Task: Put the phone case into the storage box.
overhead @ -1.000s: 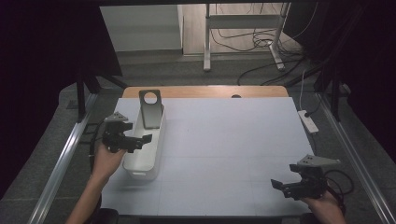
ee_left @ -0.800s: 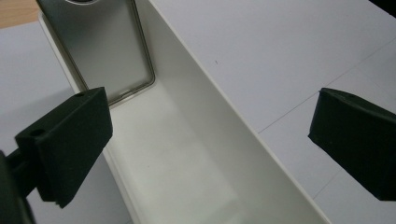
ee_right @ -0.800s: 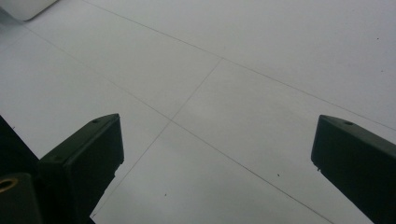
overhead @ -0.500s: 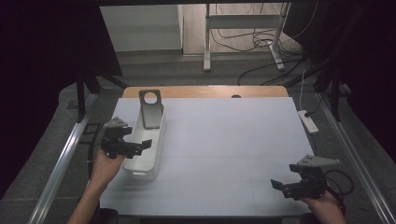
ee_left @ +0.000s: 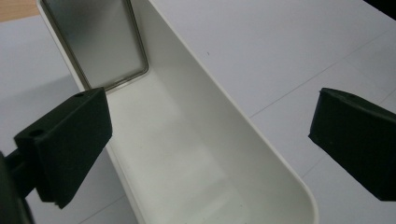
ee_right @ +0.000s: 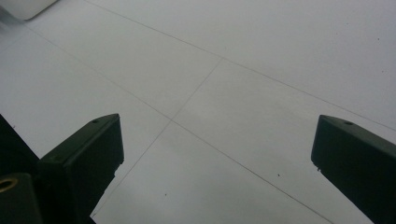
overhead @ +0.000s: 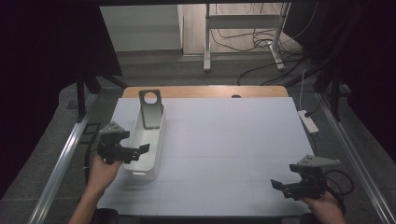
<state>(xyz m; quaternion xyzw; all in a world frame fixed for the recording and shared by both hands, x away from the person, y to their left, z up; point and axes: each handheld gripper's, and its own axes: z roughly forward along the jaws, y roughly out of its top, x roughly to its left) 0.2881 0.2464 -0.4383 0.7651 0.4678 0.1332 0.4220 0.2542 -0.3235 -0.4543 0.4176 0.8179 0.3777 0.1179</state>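
So the left gripper (overhead: 140, 150) is sitting at about 8 o'clock on the table (overhead: 224, 140), with its jaws spread wide and nothing between them, poking in over the near end of the white bin (overhead: 145, 140). In the left gripper view one jaw hangs over the bin's left wall and the other is out past its right wall, above the white tabletop, so the bin's open trough runs right up the middle between them; can't tell if either jaw is actually touching the rim. The bin is a long narrow tub lying lengthwise at roughly 9 to 10 o'clock on the table, and there's a grey metal plate (overhead: 151, 109) with a round hole near its top, leaning upright in the far end at around 11 o'clock. The right gripper (overhead: 278, 185) is way over at 5 o'clock, well apart from the bin, jaws also wide and holding nothing, just above bare table. A white power strip (overhead: 308, 120) lies off the table's right edge at 3 o'clock.
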